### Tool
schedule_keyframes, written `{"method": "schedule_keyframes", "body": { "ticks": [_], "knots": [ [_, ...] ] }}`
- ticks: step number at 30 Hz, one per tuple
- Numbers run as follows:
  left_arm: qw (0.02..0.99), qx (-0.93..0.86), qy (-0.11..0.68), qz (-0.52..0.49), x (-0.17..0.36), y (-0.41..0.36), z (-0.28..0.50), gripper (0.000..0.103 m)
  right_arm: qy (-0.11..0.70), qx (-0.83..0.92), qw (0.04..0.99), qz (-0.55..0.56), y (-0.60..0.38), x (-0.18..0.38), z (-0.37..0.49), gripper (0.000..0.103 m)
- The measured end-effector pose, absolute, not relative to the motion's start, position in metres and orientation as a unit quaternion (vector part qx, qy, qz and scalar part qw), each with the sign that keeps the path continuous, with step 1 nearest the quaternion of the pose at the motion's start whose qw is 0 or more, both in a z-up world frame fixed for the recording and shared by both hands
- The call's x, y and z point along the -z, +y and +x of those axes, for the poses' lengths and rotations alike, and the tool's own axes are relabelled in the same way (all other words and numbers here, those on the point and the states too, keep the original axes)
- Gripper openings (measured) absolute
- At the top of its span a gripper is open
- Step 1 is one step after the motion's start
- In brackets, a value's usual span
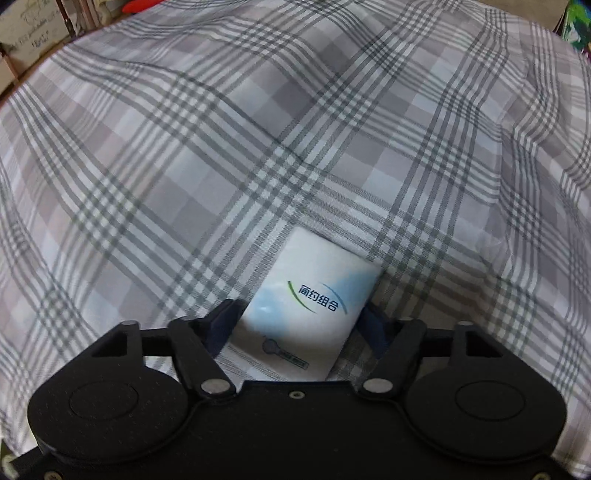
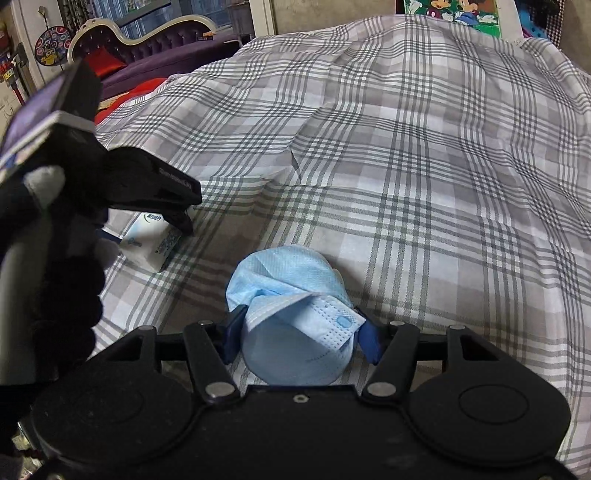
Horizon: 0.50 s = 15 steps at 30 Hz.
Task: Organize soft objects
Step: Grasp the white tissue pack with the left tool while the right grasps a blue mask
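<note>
A white tissue pack [image 1: 306, 302] with blue print lies on the plaid bedsheet [image 1: 258, 129]. My left gripper [image 1: 299, 319] points down on it, one finger against each long side, and is shut on the pack. The right wrist view shows this same pack [image 2: 153, 243] at the left, under the left gripper [image 2: 183, 219], which a gloved hand [image 2: 51, 266] holds. My right gripper [image 2: 301, 334] is shut on a rolled bundle of light blue face masks [image 2: 291, 295], low over the sheet [image 2: 424, 166].
The sheet is rumpled, with a raised fold [image 2: 295, 155] beyond the masks. A purple sofa [image 2: 155, 44] and red cloth [image 2: 125, 98] sit past the bed's far left edge. A cartoon poster [image 2: 454, 11] is at the back, and a cardboard box [image 1: 33, 33] at the top left.
</note>
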<state>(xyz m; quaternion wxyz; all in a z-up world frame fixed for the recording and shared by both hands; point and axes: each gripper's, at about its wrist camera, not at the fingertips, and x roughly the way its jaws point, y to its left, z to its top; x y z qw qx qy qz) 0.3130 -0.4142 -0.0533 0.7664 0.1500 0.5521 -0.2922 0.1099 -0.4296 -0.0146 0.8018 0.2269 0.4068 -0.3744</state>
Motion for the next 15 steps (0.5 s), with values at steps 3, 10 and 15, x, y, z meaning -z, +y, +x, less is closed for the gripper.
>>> {"method": "schedule_keyframes", "body": {
  "ticks": [3,10,15],
  "knots": [
    [0.764,0.302,0.554,0.133,0.045,-0.407,0.313,0.053,0.400,0.377,0.804,0.228,-0.431,0.015,0.109,0.057],
    [0.772,0.284,0.559,0.104,0.002,-0.359,0.314,0.053,0.385,0.377,0.809,0.235,-0.437,0.017,0.108,0.052],
    [0.778,0.273,0.556,0.106,-0.031,-0.294,0.302,0.053,0.360,0.362,0.824,0.244,-0.438,0.010,0.103,0.052]
  ]
}}
